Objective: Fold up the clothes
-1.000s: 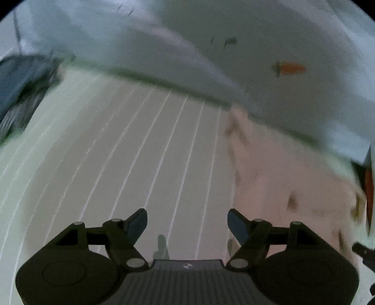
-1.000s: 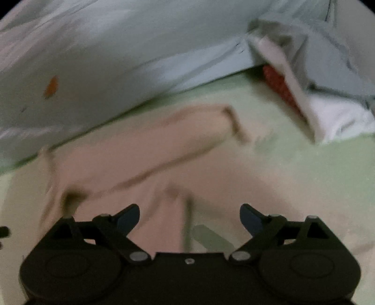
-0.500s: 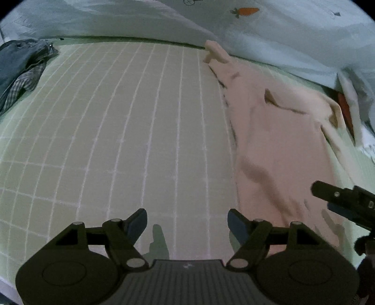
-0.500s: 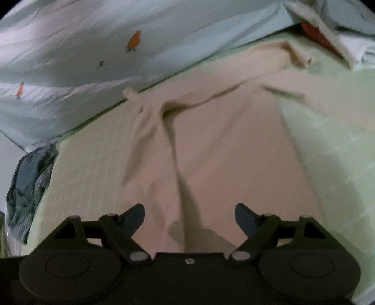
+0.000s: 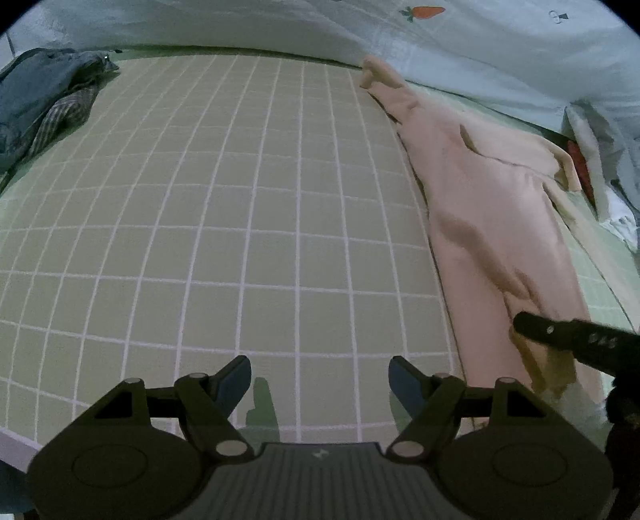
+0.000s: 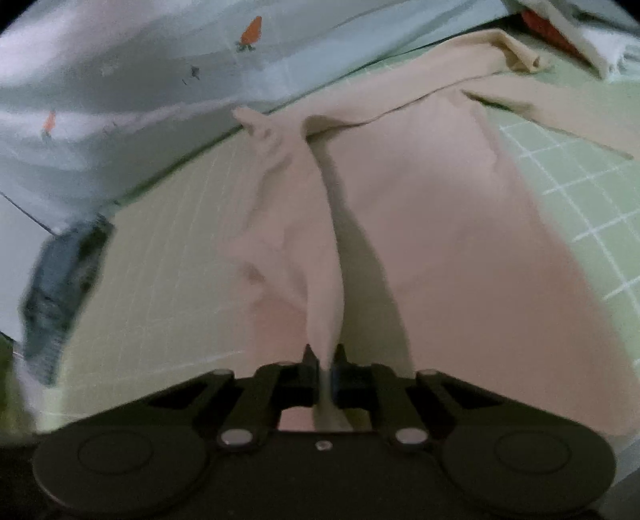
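1. the left wrist view looks forward, low over the checked green bed sheet (image 5: 240, 240).
2. the right wrist view sits very near the pink garment (image 6: 460, 240).
3. both views share this garment (image 5: 488, 208) and the carrot-print quilt (image 5: 480, 36).

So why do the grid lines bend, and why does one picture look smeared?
Left wrist view: a fisheye lens bows the straight lines of the green sheet toward the edges; the picture is dim but sharp. Right wrist view: blurred, most at the left around the dark clothes, while the pink garment near the right gripper stays fairly clear.
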A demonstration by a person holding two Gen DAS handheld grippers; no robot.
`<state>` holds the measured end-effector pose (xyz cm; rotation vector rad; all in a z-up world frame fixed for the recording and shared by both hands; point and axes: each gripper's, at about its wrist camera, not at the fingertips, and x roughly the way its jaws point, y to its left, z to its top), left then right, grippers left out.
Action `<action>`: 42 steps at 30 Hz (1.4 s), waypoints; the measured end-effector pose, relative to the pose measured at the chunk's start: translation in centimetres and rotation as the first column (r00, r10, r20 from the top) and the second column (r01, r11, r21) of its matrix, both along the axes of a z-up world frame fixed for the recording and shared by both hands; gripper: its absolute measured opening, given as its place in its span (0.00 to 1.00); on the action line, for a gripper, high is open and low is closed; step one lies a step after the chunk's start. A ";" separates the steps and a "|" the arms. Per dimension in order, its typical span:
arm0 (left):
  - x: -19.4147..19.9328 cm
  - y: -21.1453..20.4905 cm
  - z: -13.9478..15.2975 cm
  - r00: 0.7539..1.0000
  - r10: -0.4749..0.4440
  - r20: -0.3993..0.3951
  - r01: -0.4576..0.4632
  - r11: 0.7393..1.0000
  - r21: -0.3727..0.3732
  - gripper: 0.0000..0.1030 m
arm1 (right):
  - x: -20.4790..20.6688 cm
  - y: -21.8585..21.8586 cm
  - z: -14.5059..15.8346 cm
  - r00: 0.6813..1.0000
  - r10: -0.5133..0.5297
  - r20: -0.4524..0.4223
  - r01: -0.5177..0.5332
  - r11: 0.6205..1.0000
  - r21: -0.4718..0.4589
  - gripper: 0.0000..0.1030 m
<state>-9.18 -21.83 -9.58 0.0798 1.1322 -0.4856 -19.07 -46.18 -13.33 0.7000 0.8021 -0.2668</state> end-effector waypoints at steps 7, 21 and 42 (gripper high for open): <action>-0.6 1.0 0.2 1.000 0.008 -0.008 -0.008 0.999 -0.033 0.75 | -4.4 -3.9 -1.1 0.949 -0.241 0.202 0.085 0.814 0.574 0.07; 0.1 1.0 0.2 0.998 0.064 -0.014 -0.064 0.998 -0.014 0.76 | -3.0 -3.1 -0.5 0.982 -0.141 -0.124 0.159 0.975 0.155 0.43; 5.4 -9.1 2.0 0.991 0.113 0.066 -0.113 0.994 0.004 0.81 | -0.6 -14.3 3.7 0.979 -0.202 -0.021 0.195 0.963 -0.188 1.00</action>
